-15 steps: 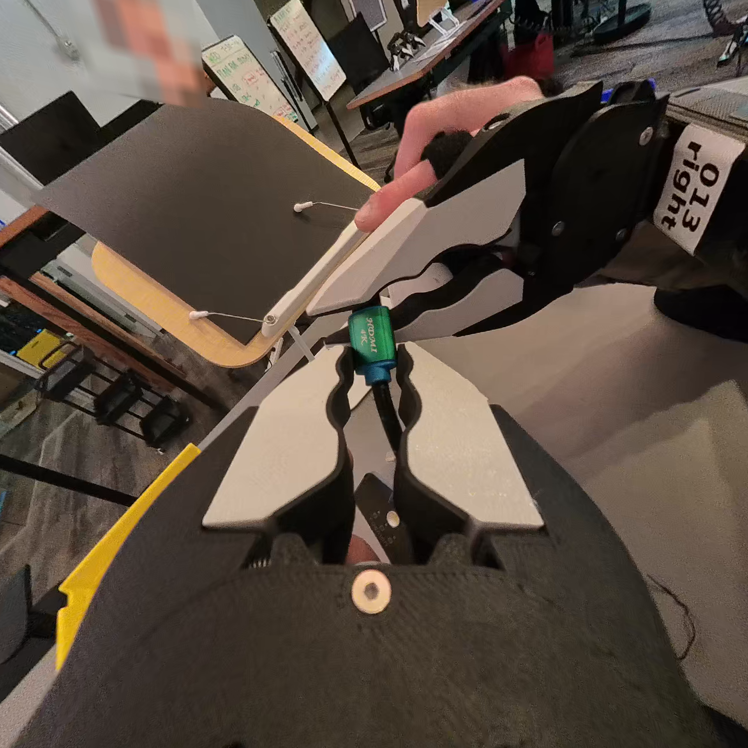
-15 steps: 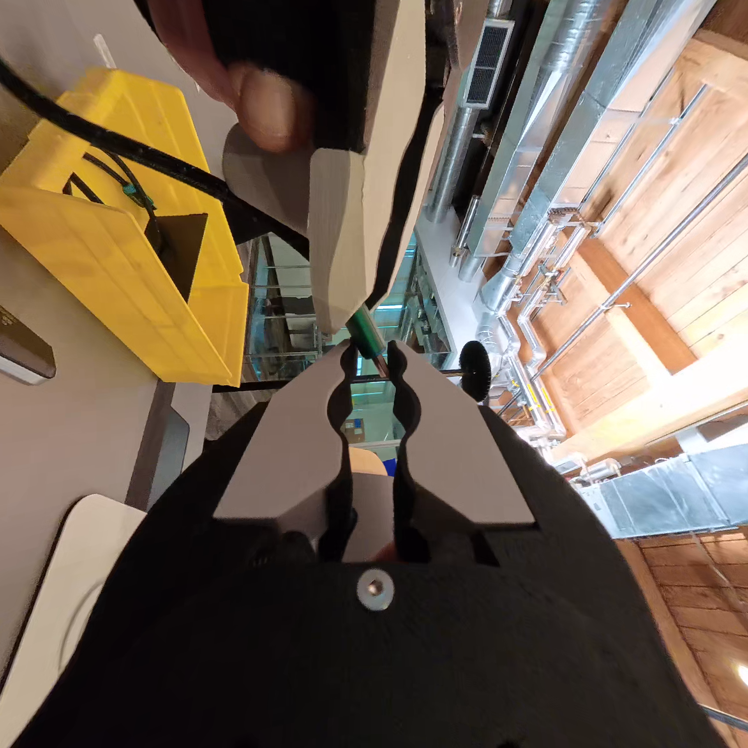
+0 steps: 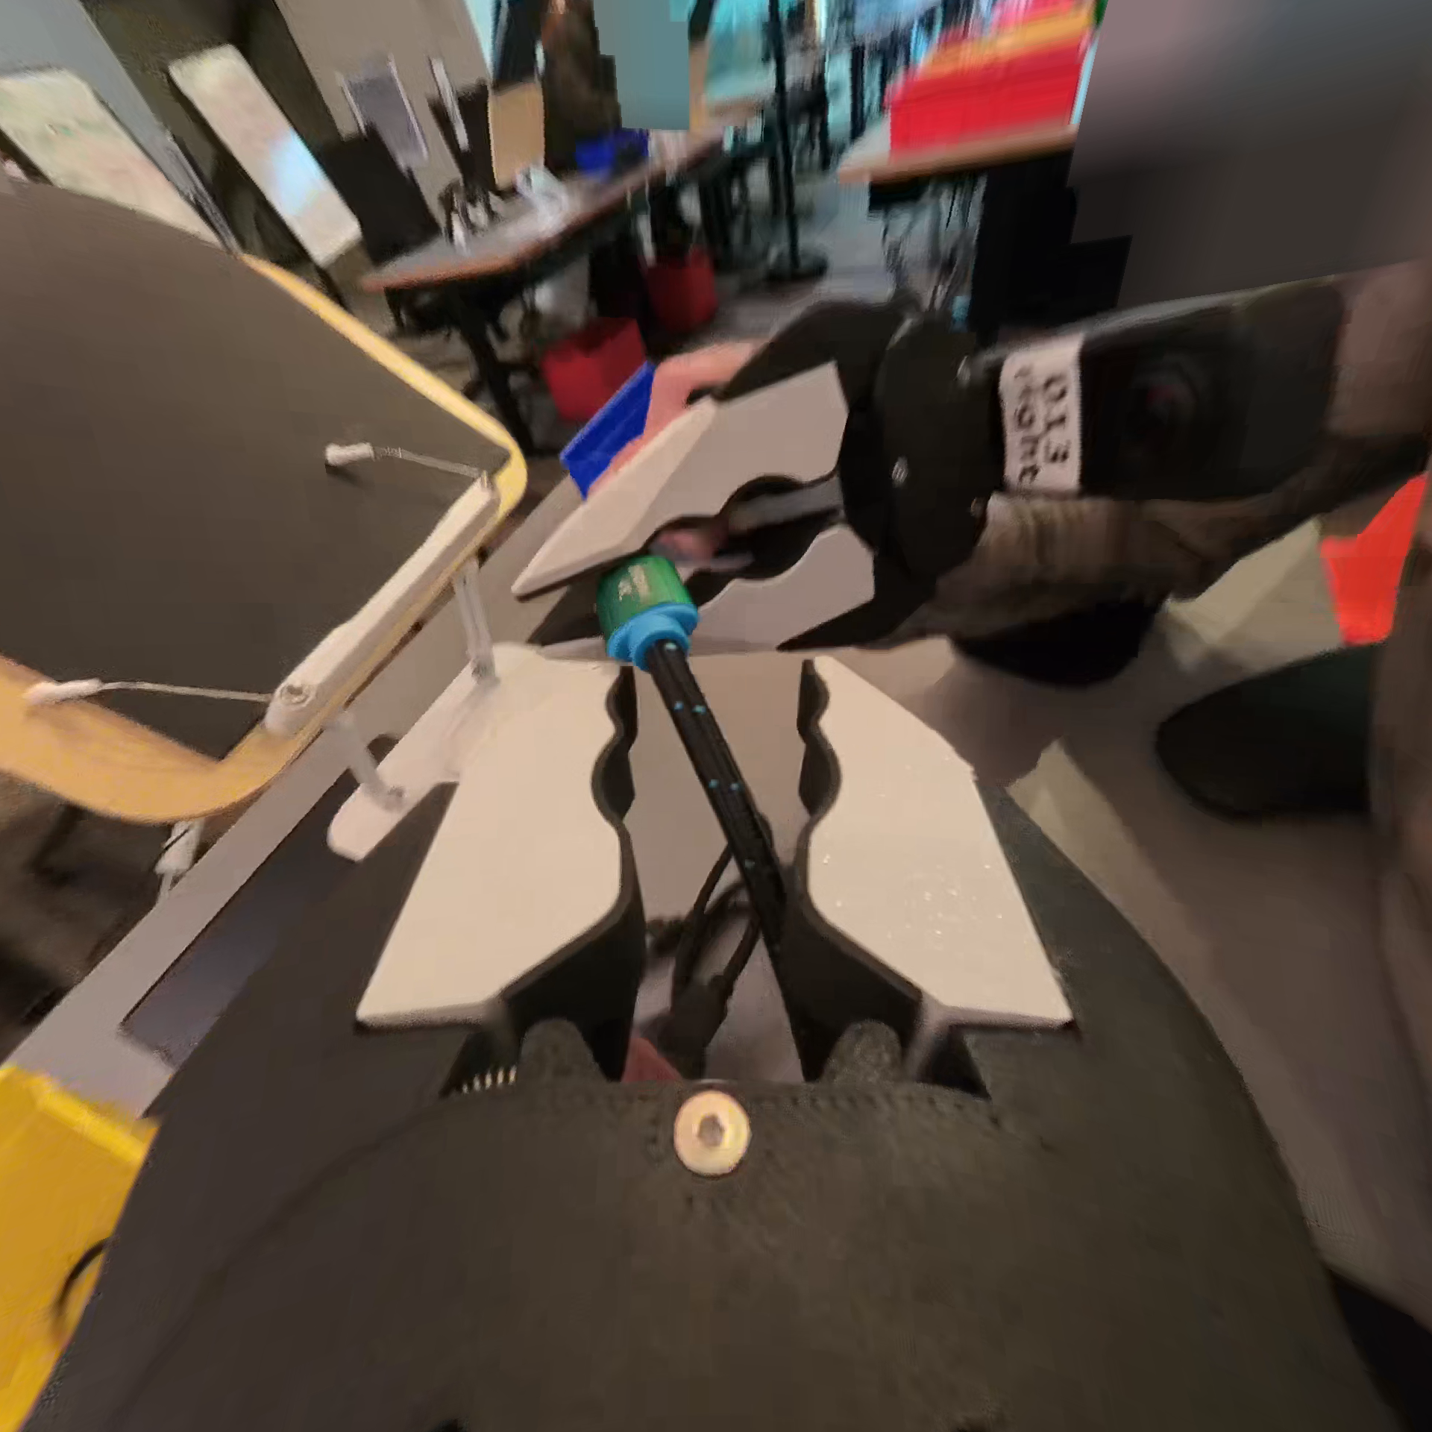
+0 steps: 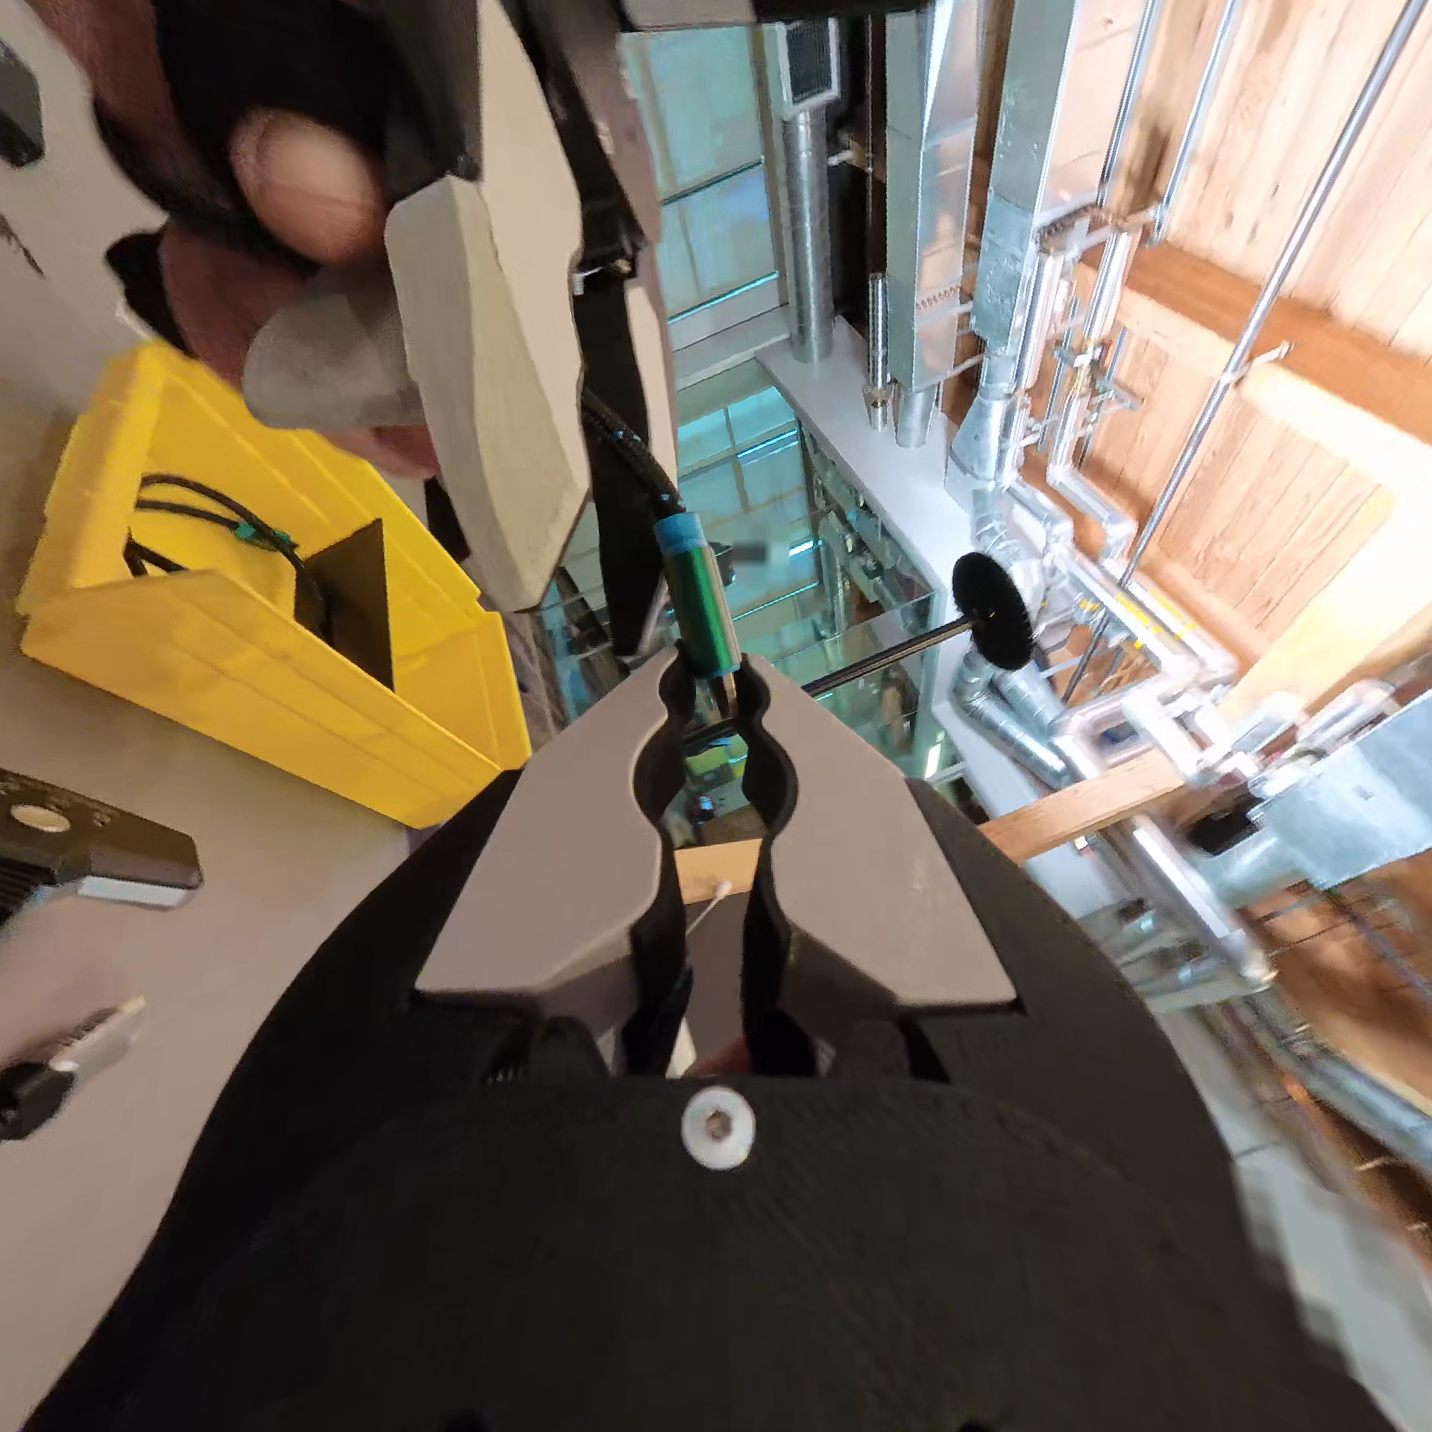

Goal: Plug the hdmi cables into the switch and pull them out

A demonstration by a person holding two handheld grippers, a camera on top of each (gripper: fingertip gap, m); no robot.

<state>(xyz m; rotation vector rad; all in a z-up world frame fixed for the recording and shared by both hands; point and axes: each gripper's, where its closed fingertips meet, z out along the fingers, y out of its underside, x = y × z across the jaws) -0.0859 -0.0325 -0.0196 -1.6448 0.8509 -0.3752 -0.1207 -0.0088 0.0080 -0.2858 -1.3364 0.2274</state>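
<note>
The plug [image 3: 641,595], green with a blue collar, sits off the table, pinched at its front end between the tips of your right gripper [image 3: 577,612]; its braided cable [image 3: 717,775] trails back through the gap of your left gripper [image 3: 717,682]. In the right wrist view the same plug [image 4: 701,612] stands just ahead of the right tips, metal end nipped between them.

Progress, judged: early or mid-task. No switch port is visible near the plug, so nothing is plugged in here. A dark device [image 4: 85,845] lies on the table off to the right gripper's left; I cannot tell whether it is the switch. More cable lies in the yellow bin [image 4: 256,620] beyond it.

Pose: your left gripper stands spread, its fingers [image 3: 527,837] either side of the cable without clamping it. Your right gripper comes across the left's front from its right side, rolled sideways.
</note>
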